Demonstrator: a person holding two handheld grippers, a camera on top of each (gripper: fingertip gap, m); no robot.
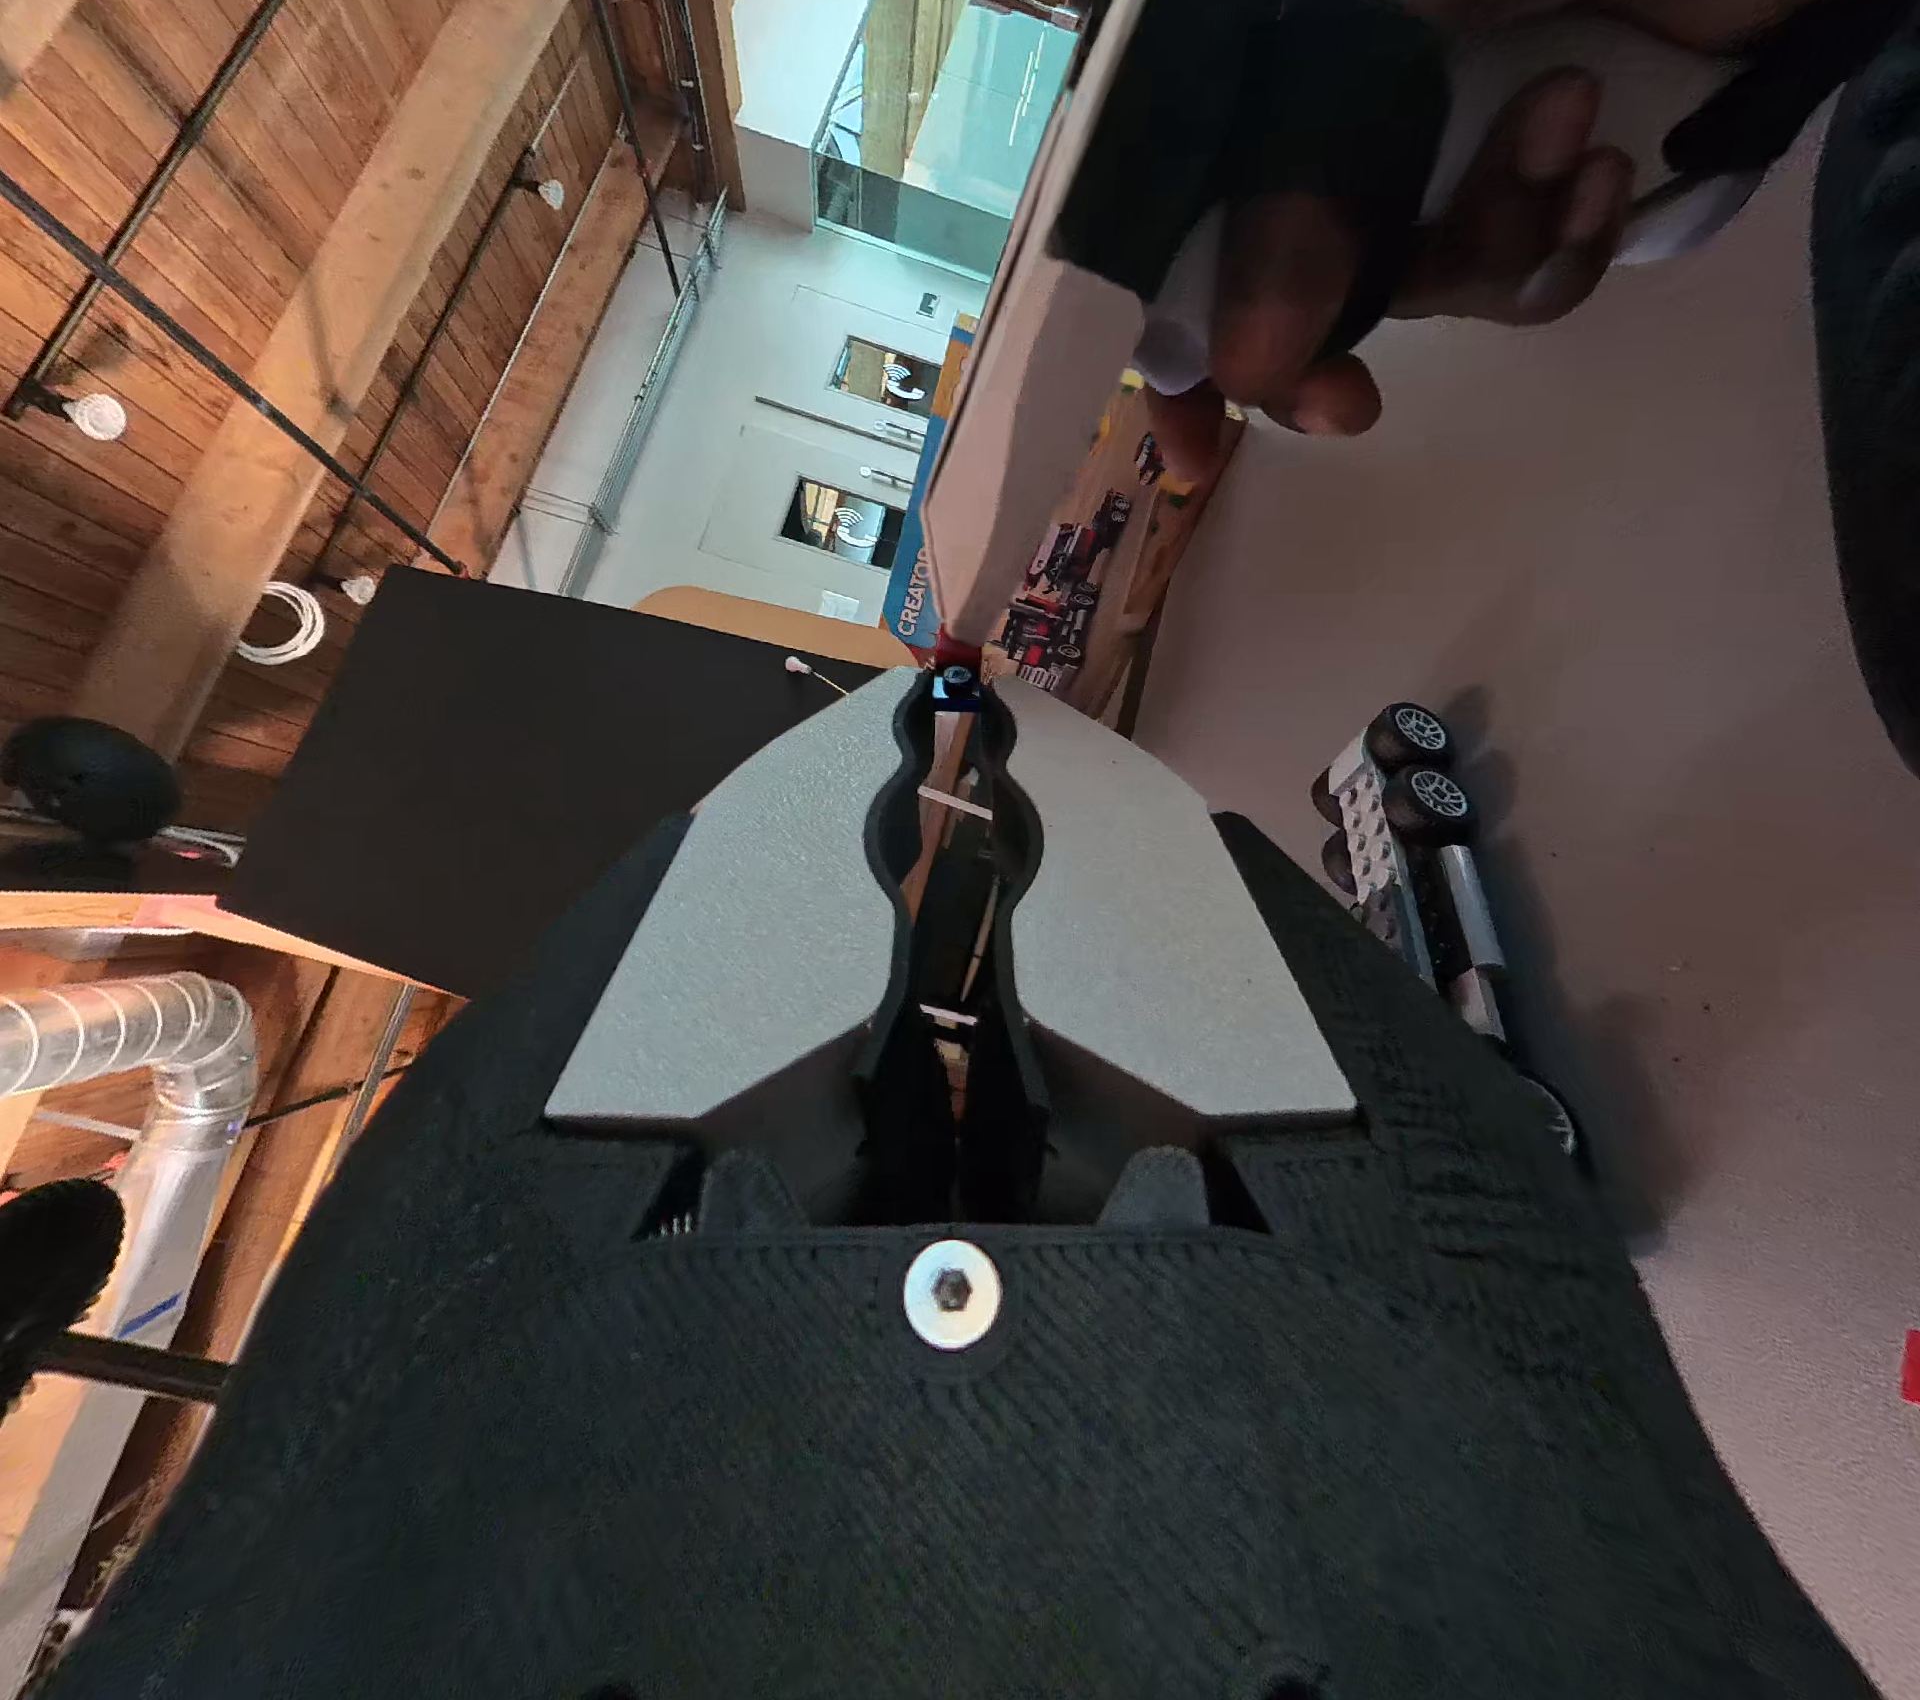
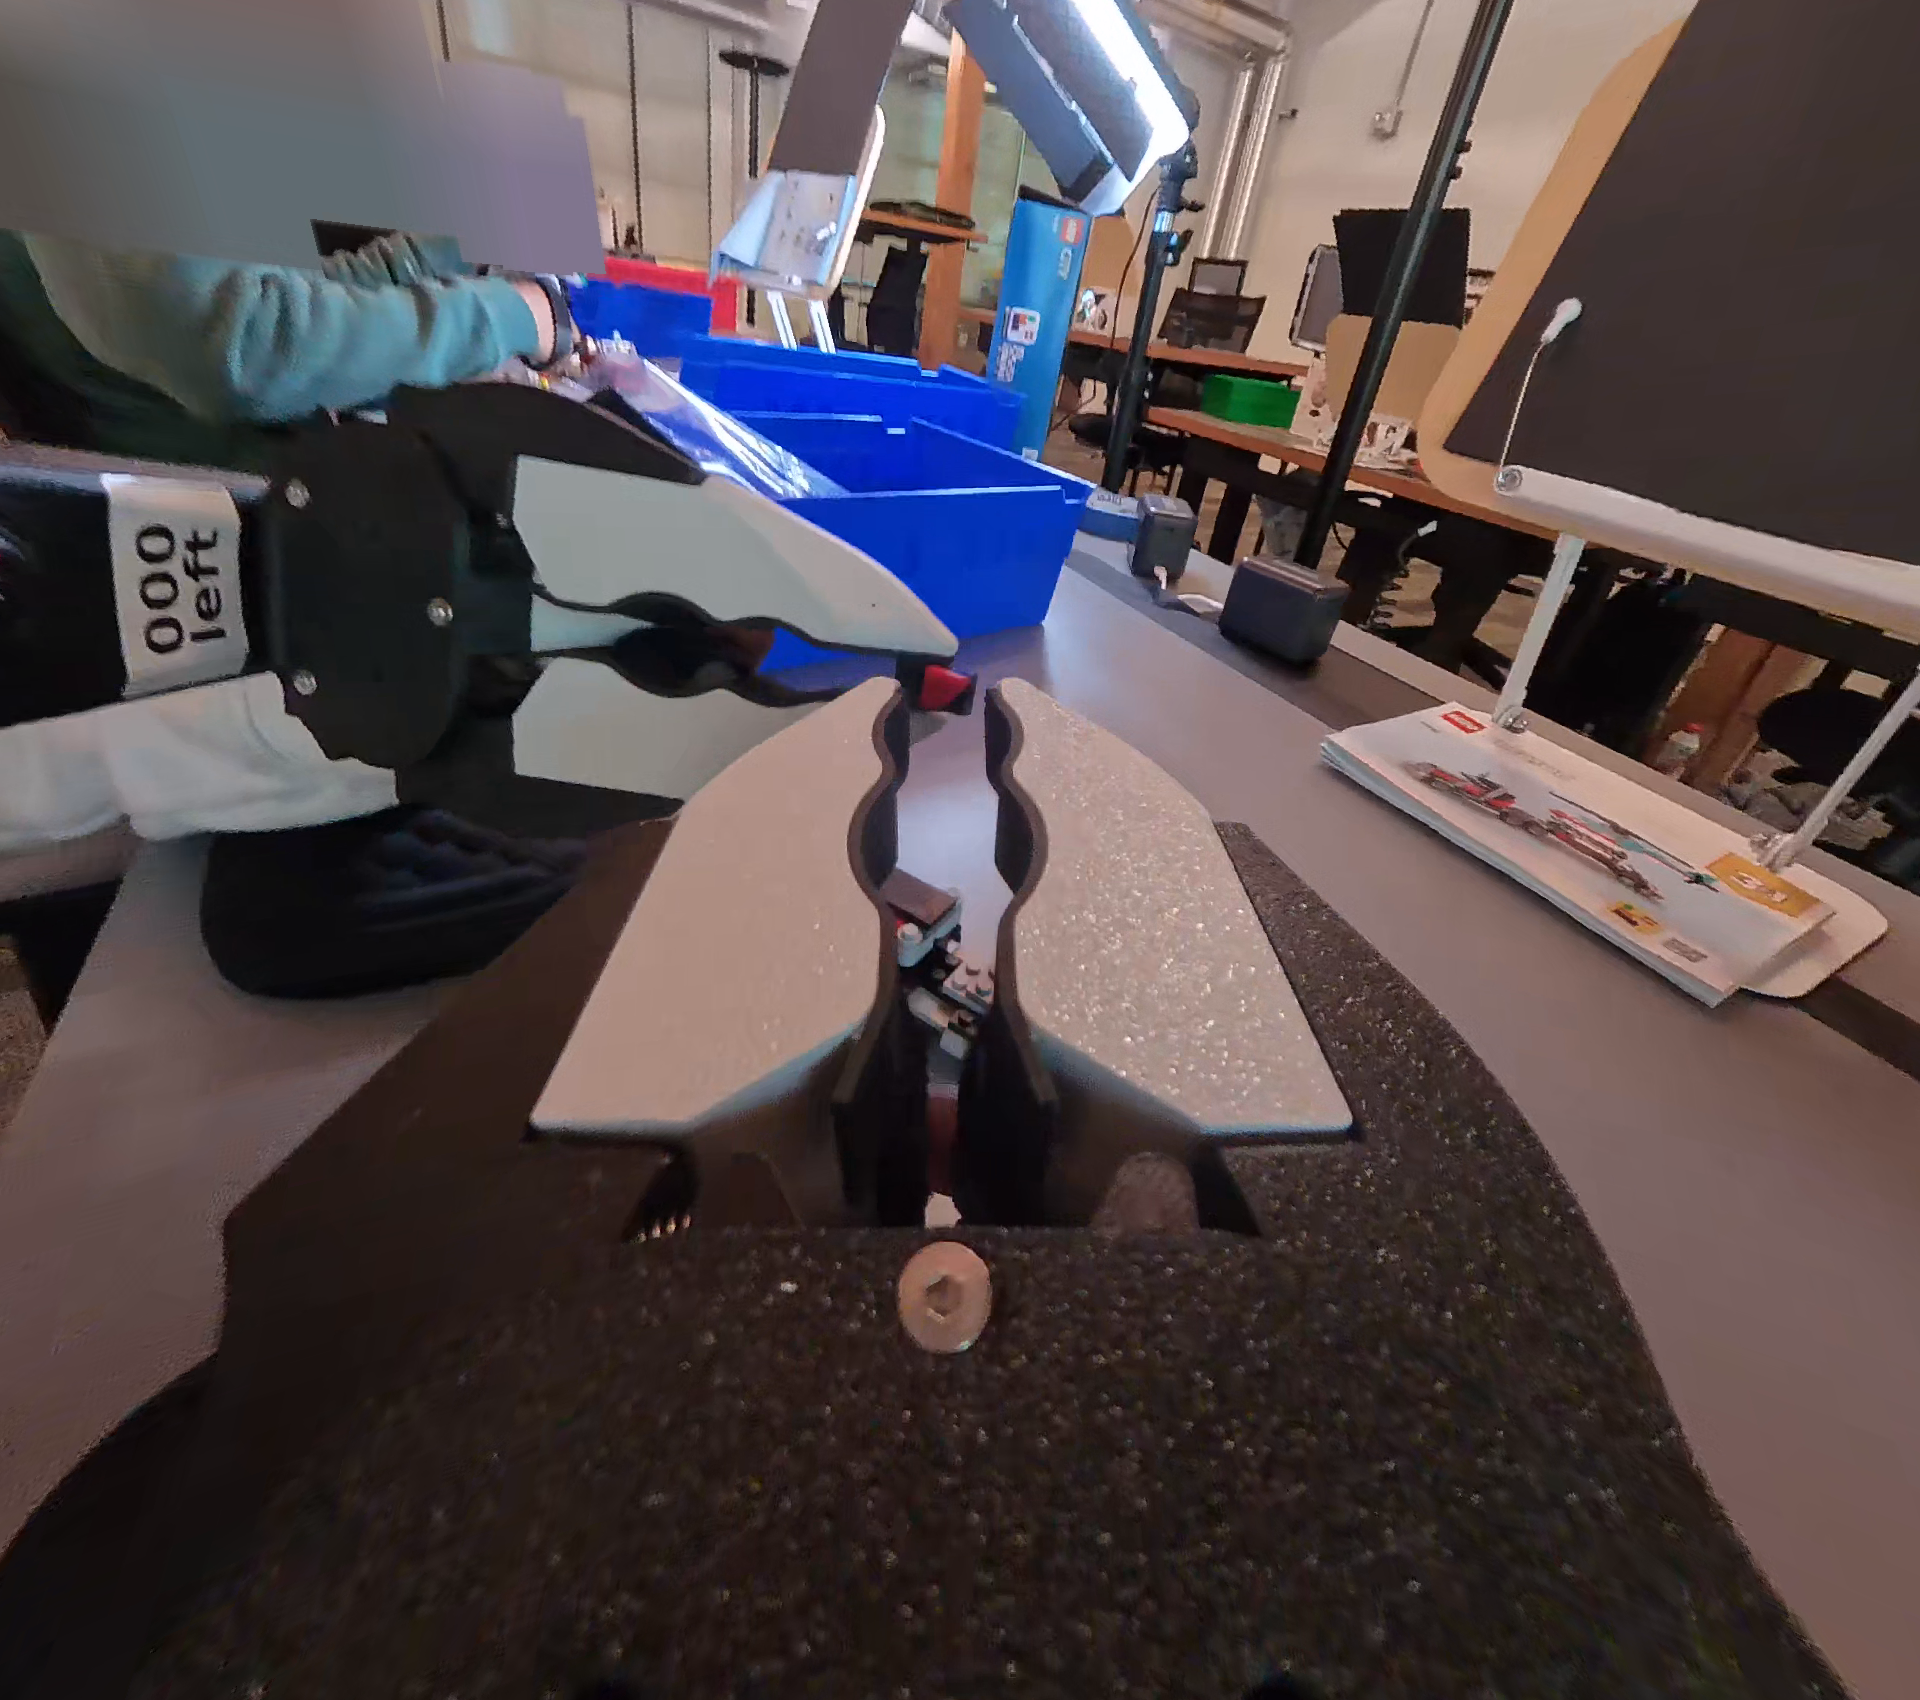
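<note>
My left tool (image 1: 956,700) is pinched on a small red-and-black brick (image 2: 940,682), which sticks out past its tips, in the air above the worktop (image 2: 1195,715). My right tool (image 2: 940,700) meets it nose to nose. Its jaws are spread, one tip on either side of the brick's red end, and I see a gap at each pad, so only the left one is carrying the piece.

The partly built toy vehicle (image 1: 1423,840) lies on the worktop below and to the right of the left tool. It has its grey wheels on and bare studs showing. More of its bricks show through the slot of the right tool, low and close.

Blue bins (image 2: 935,528) stand just behind the two tools, with a person's green sleeve (image 2: 260,341) over them. An instruction booklet (image 2: 1558,829) lies to the right under a stand's feet, well apart. Two dark blocks (image 2: 1283,606) sit past the bins. Nothing lies between the held brick and the vehicle.
</note>
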